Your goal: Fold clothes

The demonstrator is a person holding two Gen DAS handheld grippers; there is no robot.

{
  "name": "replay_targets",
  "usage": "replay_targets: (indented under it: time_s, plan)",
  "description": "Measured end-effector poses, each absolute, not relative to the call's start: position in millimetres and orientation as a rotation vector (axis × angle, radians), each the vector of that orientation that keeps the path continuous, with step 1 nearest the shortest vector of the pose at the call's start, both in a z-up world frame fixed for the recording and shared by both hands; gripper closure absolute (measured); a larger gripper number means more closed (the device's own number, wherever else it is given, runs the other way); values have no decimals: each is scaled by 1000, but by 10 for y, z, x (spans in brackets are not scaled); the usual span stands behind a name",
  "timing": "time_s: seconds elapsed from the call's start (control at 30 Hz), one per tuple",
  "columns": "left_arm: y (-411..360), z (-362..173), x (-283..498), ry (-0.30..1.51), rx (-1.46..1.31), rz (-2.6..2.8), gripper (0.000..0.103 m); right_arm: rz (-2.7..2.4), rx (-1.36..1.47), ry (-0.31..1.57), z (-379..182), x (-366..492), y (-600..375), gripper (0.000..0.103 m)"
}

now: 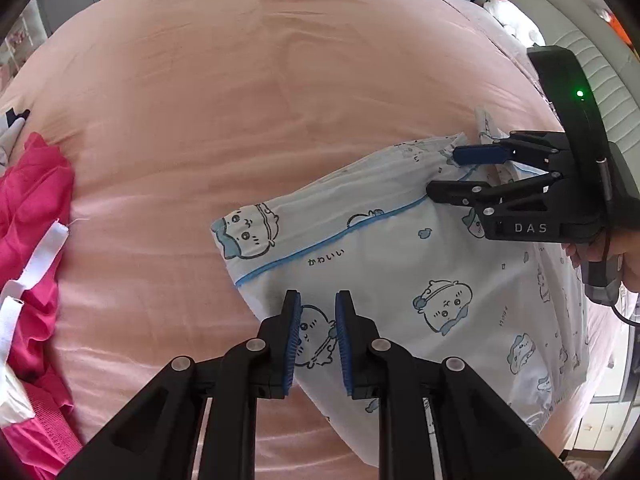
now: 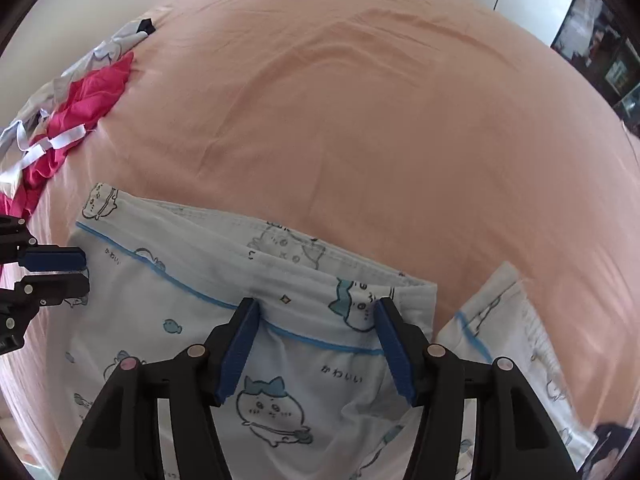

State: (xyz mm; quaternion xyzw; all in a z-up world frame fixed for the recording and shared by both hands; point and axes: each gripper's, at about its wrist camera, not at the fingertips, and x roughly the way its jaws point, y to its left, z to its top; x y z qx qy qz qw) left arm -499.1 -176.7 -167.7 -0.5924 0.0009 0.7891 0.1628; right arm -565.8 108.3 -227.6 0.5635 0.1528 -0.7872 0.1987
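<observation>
A pale blue garment [image 1: 380, 248] [image 2: 180, 300] printed with cartoon animals and edged with blue piping lies flat on the pink bedsheet [image 1: 240, 100] [image 2: 360, 120]. My left gripper [image 1: 318, 296] [image 2: 85, 272] hovers over its near left corner. The jaws stand a narrow gap apart, and the cloth shows through that gap unpinched. My right gripper [image 2: 318, 308] [image 1: 444, 174] stands wide open above the piped hem at the other end, with nothing between its pads. A separate flap of the same fabric [image 2: 492, 320] lies to the right of it.
A magenta garment with white straps [image 1: 32, 220] [image 2: 92, 100] is bunched at the bed's left edge, with grey clothing [image 2: 116, 44] beyond it. A person's hand [image 1: 624, 264] holds the right gripper's handle. A padded headboard [image 1: 592, 60] runs along the right.
</observation>
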Motion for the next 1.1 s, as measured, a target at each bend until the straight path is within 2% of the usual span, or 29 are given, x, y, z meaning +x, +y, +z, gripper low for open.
replay_targets:
  time_s: [0.1, 0.23, 0.27, 0.3, 0.4, 0.43, 0.5, 0.57, 0.6, 0.63, 0.7, 0.93, 1.0, 1.07, 1.1]
  plan:
    - [-1804, -1687, -4989, 13, -1688, 2264, 87, -2313, 1557, 486, -2173, -5712, 1258, 47]
    - [-1881, -1678, -5112, -69, -1663, 2303, 87, -2389, 1558, 210, -1929, -5831, 1649, 44]
    - [-1918, -1662, -5141, -102, -1655, 2306, 87, -2345, 1554, 210, -1926, -5830, 1614, 44]
    - [-1946, -1650, -5165, -112, -1657, 2315, 87, -2300, 1550, 209, -1923, -5830, 1579, 43]
    - [-2033, -1637, -5218, -123, -1676, 2359, 85, -2235, 1563, 242, -2034, -5830, 1464, 27]
    - [-2040, -1626, -5212, -121, -1680, 2378, 83, -2233, 1584, 260, -2108, -5839, 1432, 27]
    - [-2034, -1618, -5239, -98, -1695, 2408, 67, -2219, 1657, 262, -2282, -5873, 1388, 27]
    - [-2065, -1562, -5232, -100, -1685, 2460, 61, -2213, 1676, 197, -2387, -5875, 1371, 35]
    - [-2092, -1529, -5223, -113, -1680, 2485, 58, -2234, 1668, 183, -2385, -5868, 1365, 47]
    - [-2115, -1534, -5223, -127, -1691, 2485, 57, -2254, 1659, 168, -2383, -5860, 1358, 65]
    - [-2158, -1553, -5224, -156, -1719, 2477, 56, -2249, 1628, 158, -2359, -5851, 1330, 94]
    - [-2100, -1616, -5217, -127, -1729, 2460, 56, -2300, 1538, 144, -2204, -5866, 1400, 97]
    - [-2086, -1633, -5203, -134, -1736, 2457, 55, -2286, 1571, 60, -2291, -5925, 1512, 96]
    - [-2100, -1644, -5181, -139, -1745, 2452, 55, -2163, 1597, -142, -2343, -5977, 1605, 96]
    - [-2106, -1649, -5170, -142, -1750, 2449, 55, -2145, 1589, -143, -2305, -5976, 1586, 94]
